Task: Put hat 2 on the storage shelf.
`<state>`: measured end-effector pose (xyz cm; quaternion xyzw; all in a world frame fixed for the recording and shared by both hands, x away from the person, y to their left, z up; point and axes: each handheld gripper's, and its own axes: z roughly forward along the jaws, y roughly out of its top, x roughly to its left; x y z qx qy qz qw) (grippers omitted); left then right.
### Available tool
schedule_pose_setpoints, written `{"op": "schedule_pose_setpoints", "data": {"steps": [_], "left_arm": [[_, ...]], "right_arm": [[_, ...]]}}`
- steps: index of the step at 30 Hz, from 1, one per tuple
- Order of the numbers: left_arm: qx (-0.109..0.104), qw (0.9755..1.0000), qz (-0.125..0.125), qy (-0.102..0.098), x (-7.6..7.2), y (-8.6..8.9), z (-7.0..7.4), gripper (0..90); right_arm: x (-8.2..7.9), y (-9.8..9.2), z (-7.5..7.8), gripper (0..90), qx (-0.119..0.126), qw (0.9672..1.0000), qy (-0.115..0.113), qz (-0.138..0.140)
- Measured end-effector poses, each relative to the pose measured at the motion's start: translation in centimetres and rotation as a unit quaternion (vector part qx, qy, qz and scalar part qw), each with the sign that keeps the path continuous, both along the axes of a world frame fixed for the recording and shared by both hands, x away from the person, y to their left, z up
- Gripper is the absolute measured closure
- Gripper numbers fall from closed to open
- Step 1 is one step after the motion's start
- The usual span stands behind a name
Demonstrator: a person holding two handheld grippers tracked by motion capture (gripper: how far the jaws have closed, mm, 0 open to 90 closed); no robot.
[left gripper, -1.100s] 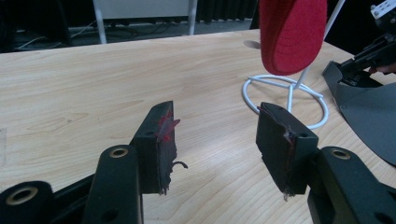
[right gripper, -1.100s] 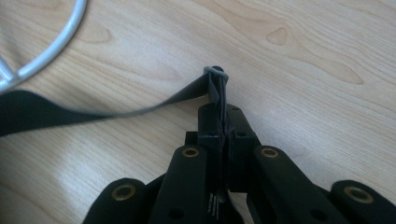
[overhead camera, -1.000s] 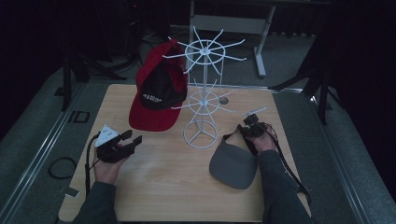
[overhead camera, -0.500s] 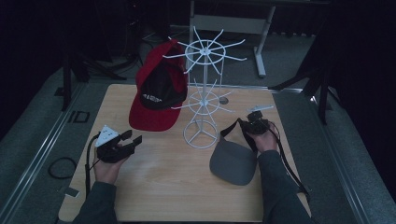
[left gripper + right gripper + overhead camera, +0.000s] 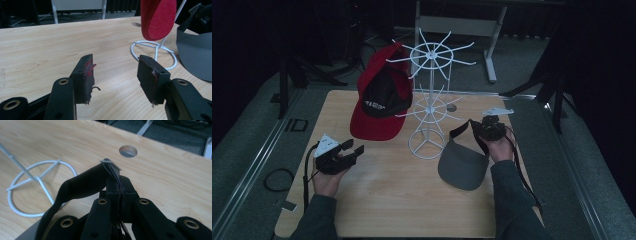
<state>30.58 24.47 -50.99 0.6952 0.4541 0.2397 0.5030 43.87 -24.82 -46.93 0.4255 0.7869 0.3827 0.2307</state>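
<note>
A white wire hat stand (image 5: pixel 430 95) rises from the middle of the wooden table (image 5: pixel 382 200). On one of its left hooks hangs a red and black cap (image 5: pixel 379 97), whose red brim (image 5: pixel 158 18) shows in the left gripper view. At the table's right side a grey visor (image 5: pixel 463 162) is held just off the surface. My right gripper (image 5: pixel 481 129) is shut on the visor's black strap (image 5: pixel 82 185). Over the table's left side my left gripper (image 5: pixel 352 148) stands open, with nothing between its pads (image 5: pixel 86 77).
The stand's round wire base (image 5: pixel 30 190) lies close to the left of the held strap. A cable hole (image 5: pixel 128 151) sits in the table beyond my right gripper. A dark floor and a grey frame's legs (image 5: pixel 492 47) lie behind the table.
My right gripper has risen a little and drawn toward the stand, taking the visor's strap with it. The left hand has stayed put.
</note>
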Motion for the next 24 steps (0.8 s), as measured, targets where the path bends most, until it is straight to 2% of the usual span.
{"op": "schedule_pose_setpoints", "data": {"steps": [4, 8, 15, 24], "left_arm": [[0.000, 1.0000, 0.000, 0.000, 0.0, 0.0, 0.0, 47.8], [0.000, 1.0000, 0.000, 0.000, 0.0, 0.0, 0.0, 47.8], [-0.002, 1.0000, 0.001, 0.001, 0.0, 0.0, 0.0, 47.8], [-0.001, 1.0000, 0.002, 0.000, 0.0, 0.1, 0.0, 47.8]], "right_arm": [[-0.2, -0.1, 0.8, 87.8, 0.009, 0.9999, -0.008, 0.001], [-0.4, -0.3, 1.2, 87.8, 0.034, 0.9994, -0.012, 0.003], [-0.9, -0.4, 2.1, 87.8, 0.061, 0.9978, -0.024, 0.009], [-2.1, -0.4, 3.8, 87.8, 0.078, 0.9954, -0.048, 0.026]]}}
